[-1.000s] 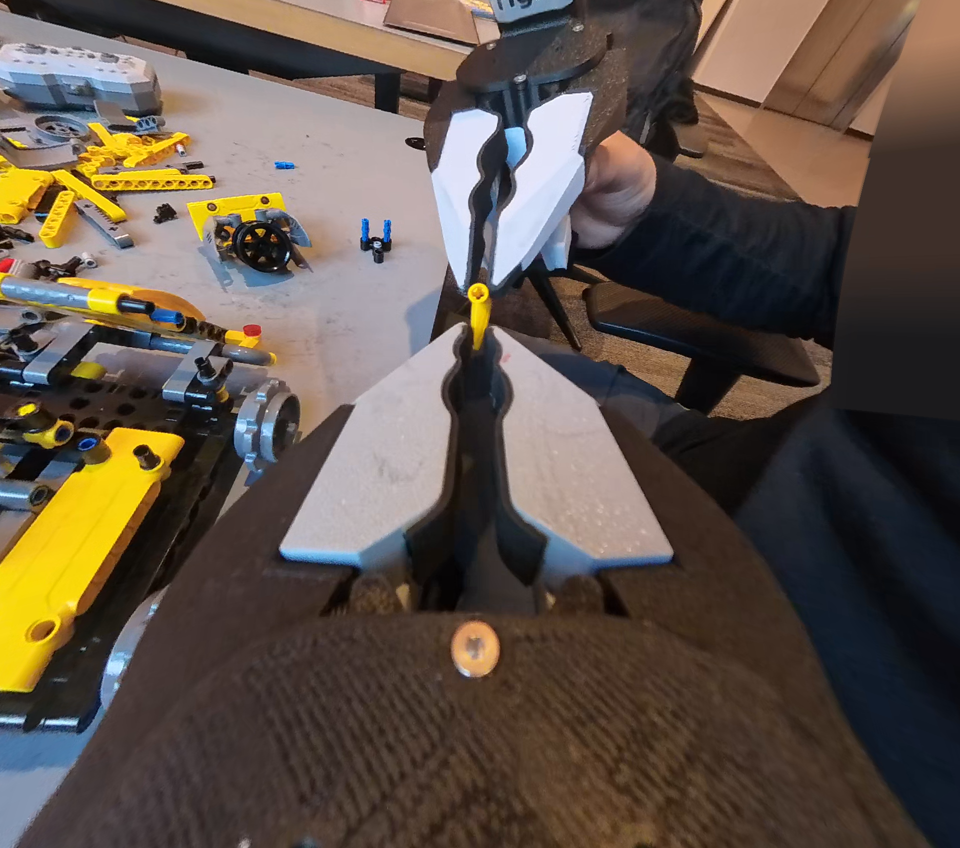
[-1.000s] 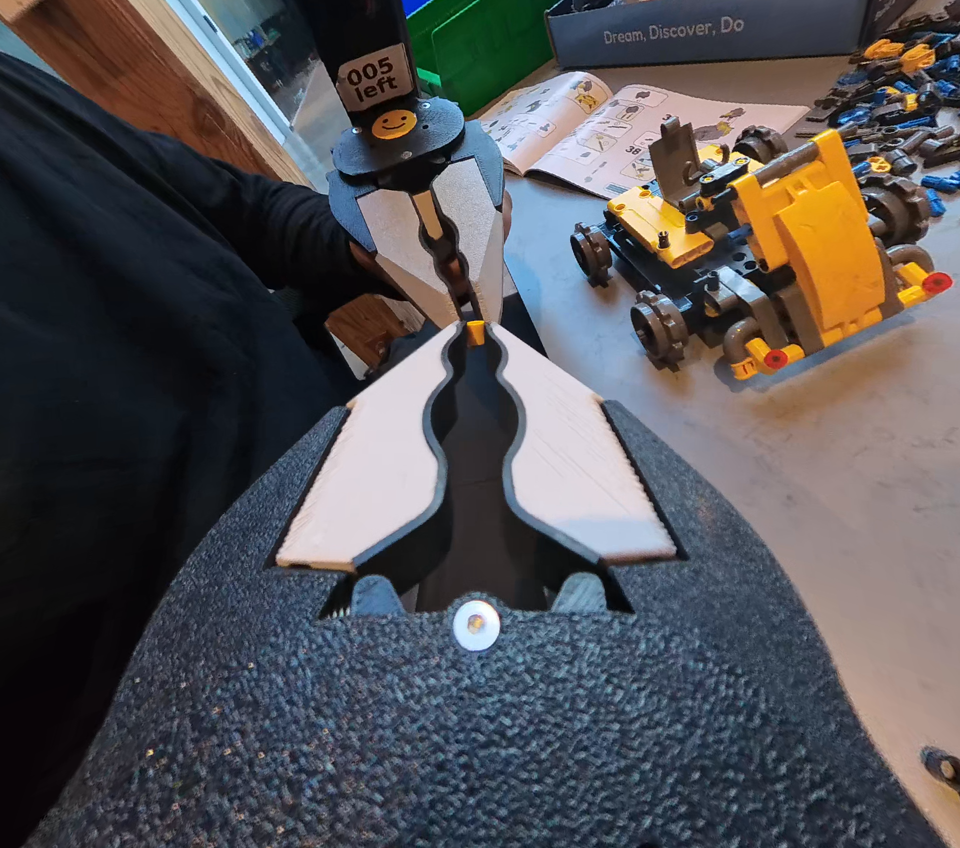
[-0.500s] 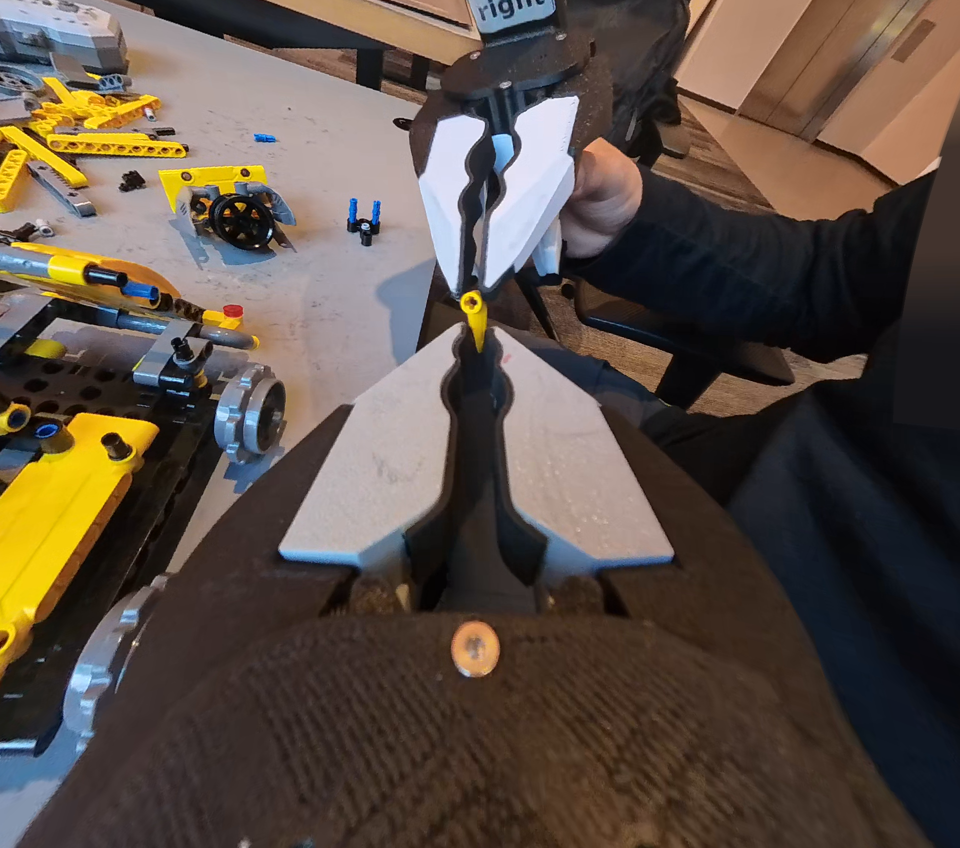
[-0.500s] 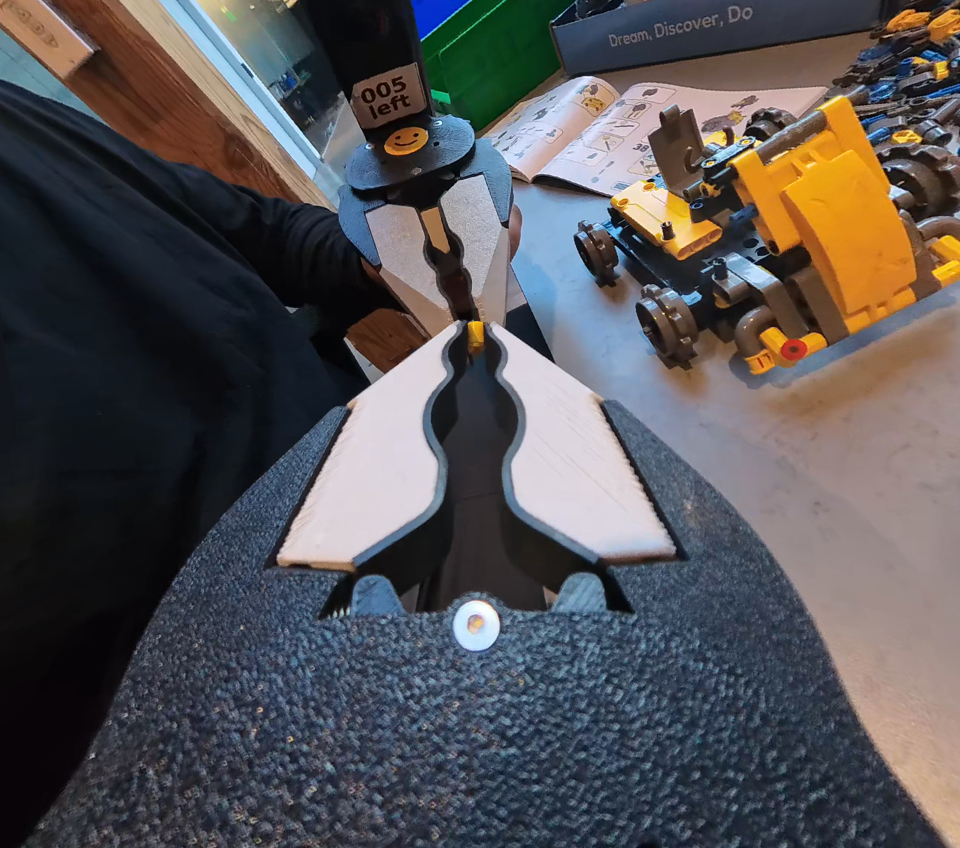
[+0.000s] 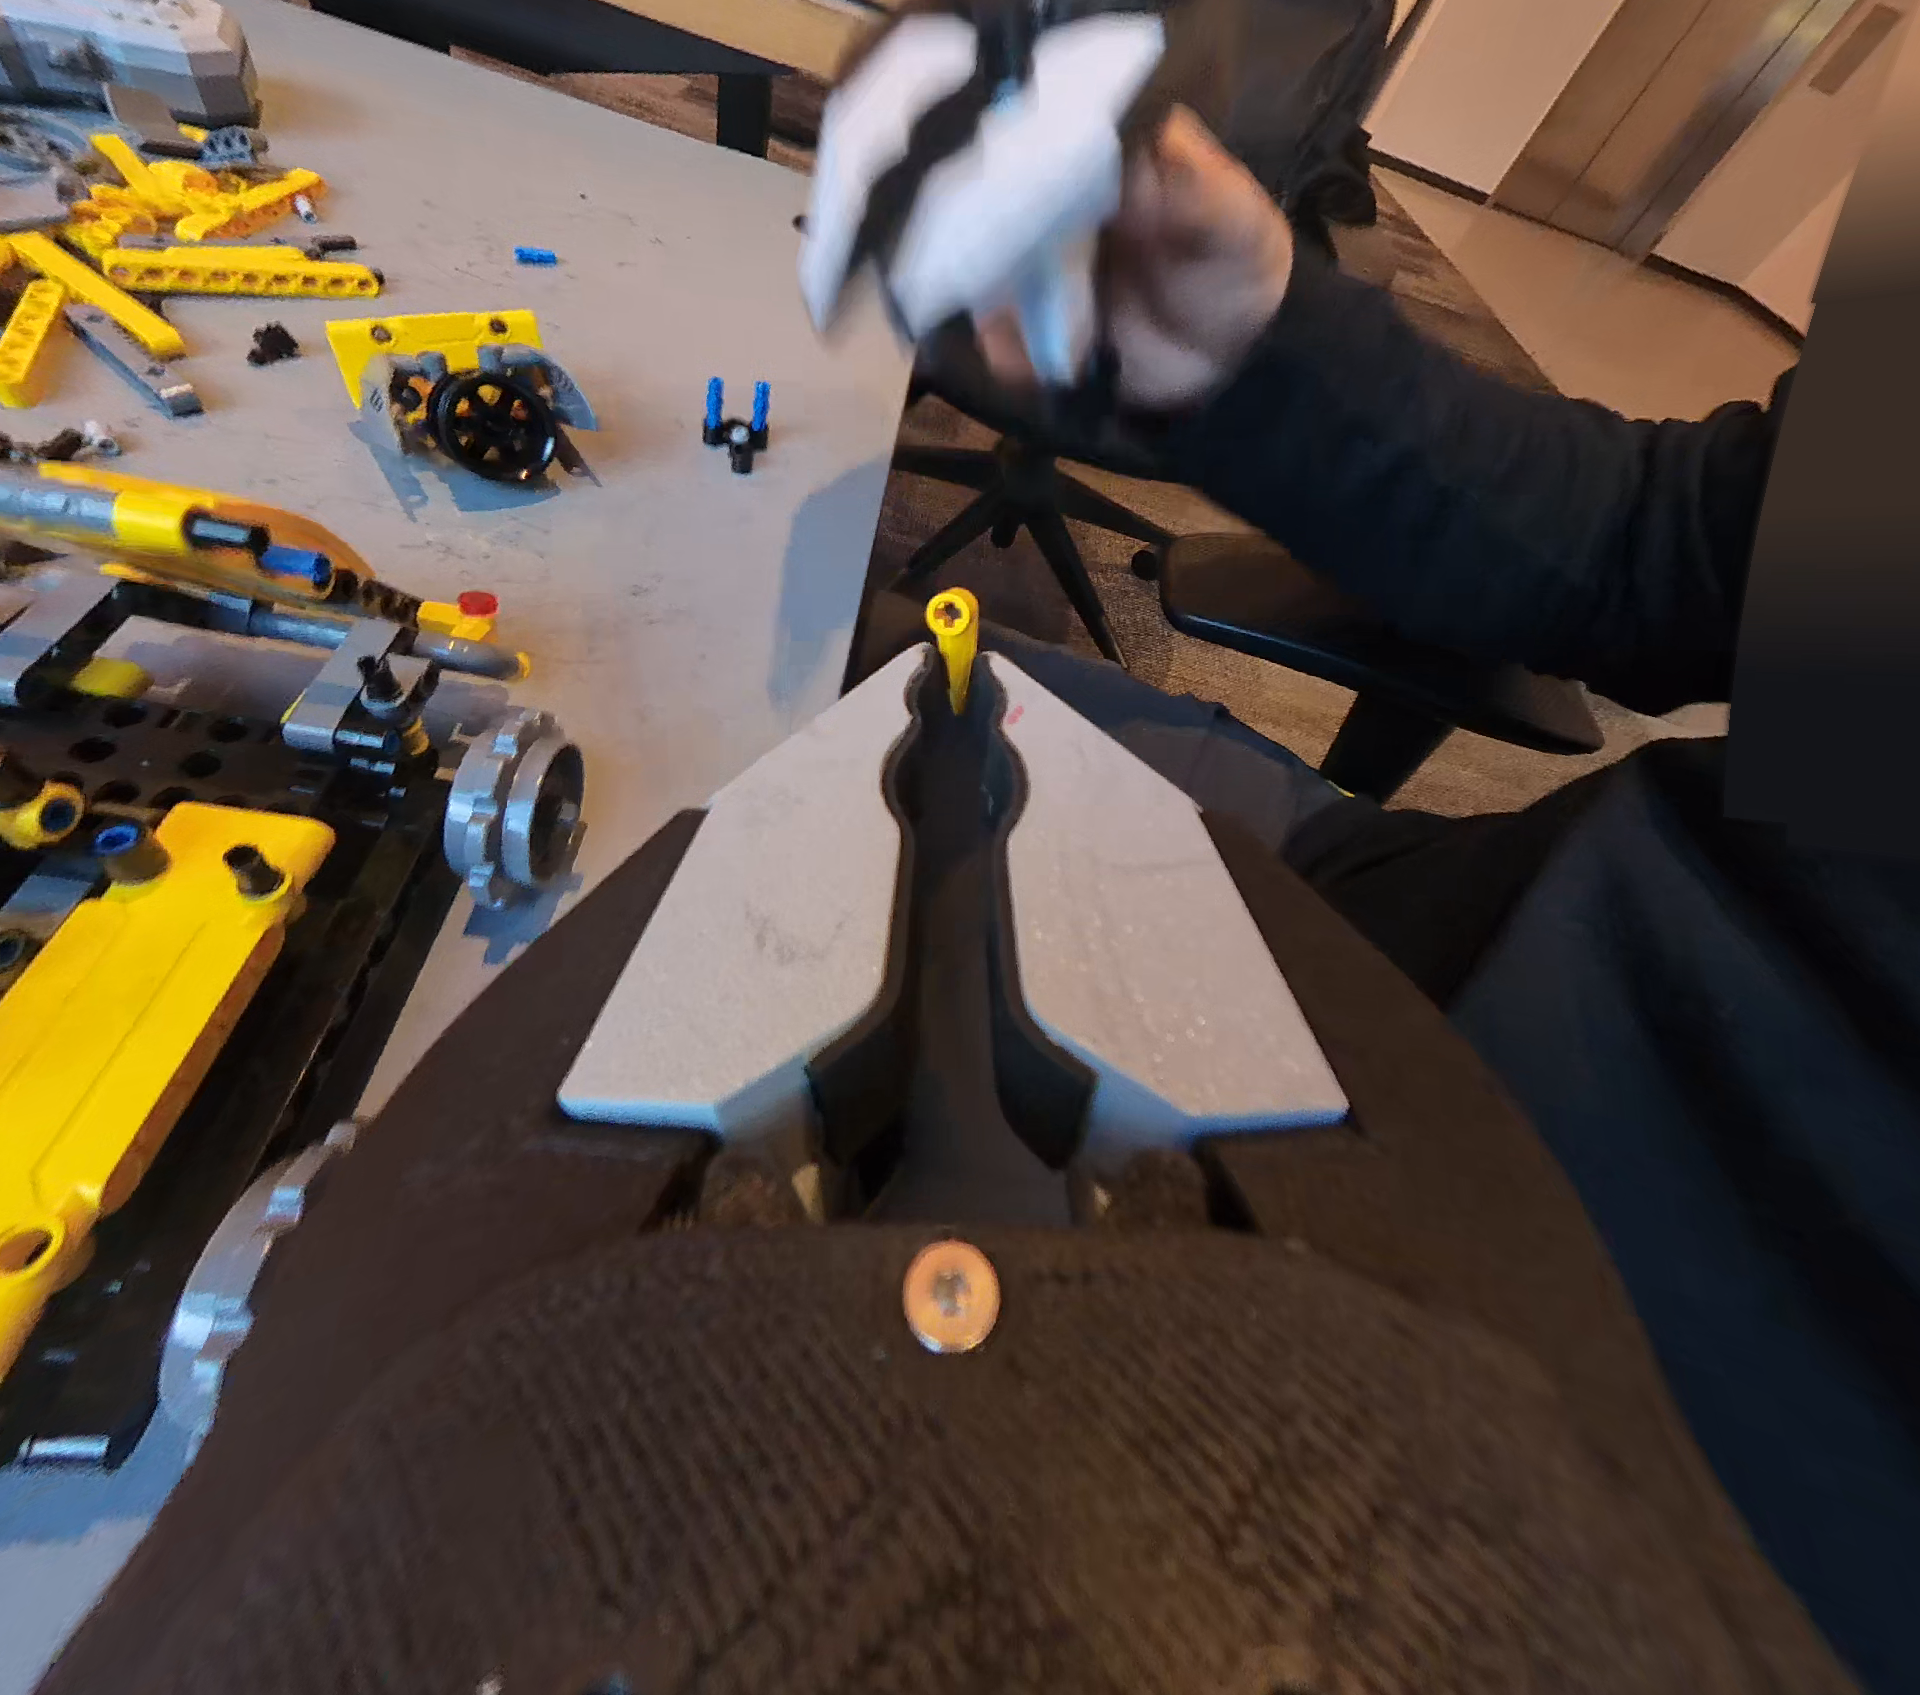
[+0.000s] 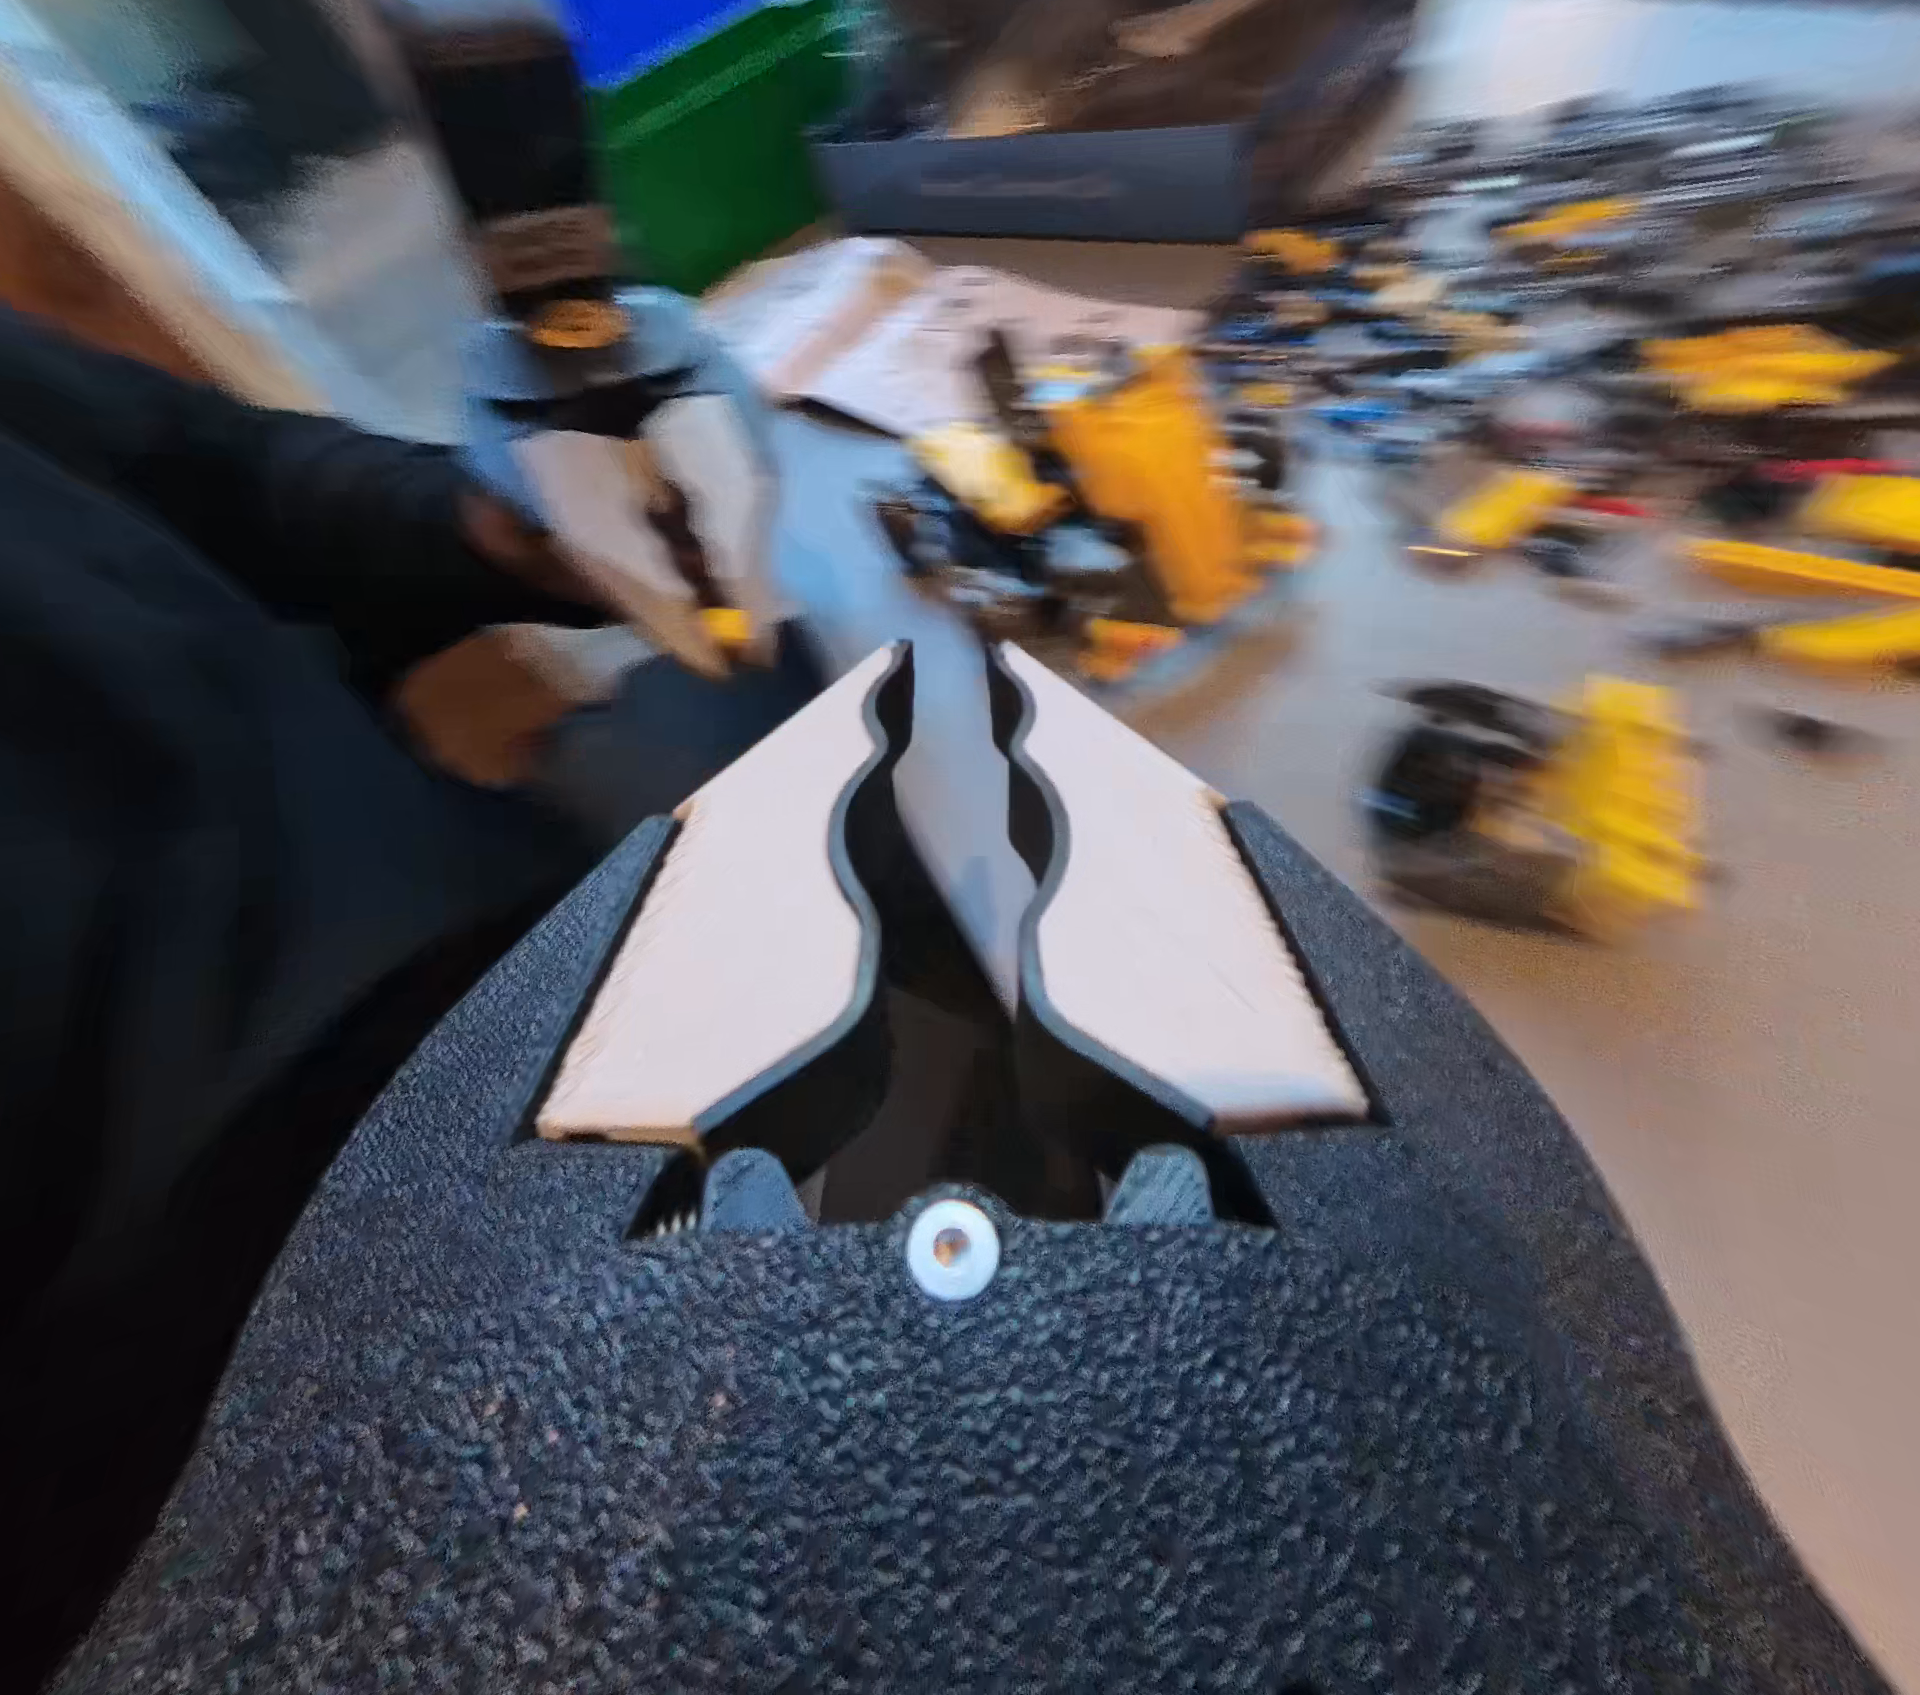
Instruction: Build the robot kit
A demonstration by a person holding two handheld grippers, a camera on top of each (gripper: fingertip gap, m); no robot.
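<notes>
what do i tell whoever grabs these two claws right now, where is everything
Left claw: shut on a short yellow pin, which sticks out past the tips; it is held in the air off the table edge.
Right claw: slightly open, nothing between its fingers, apart from the pin; its view is motion-blurred.
On the grey table: a yellow-and-black vehicle model beside the left claw, a small black wheel assembly, a blue-and-black connector and loose yellow beams.
The pin is not attached to anything on the table.
</notes>
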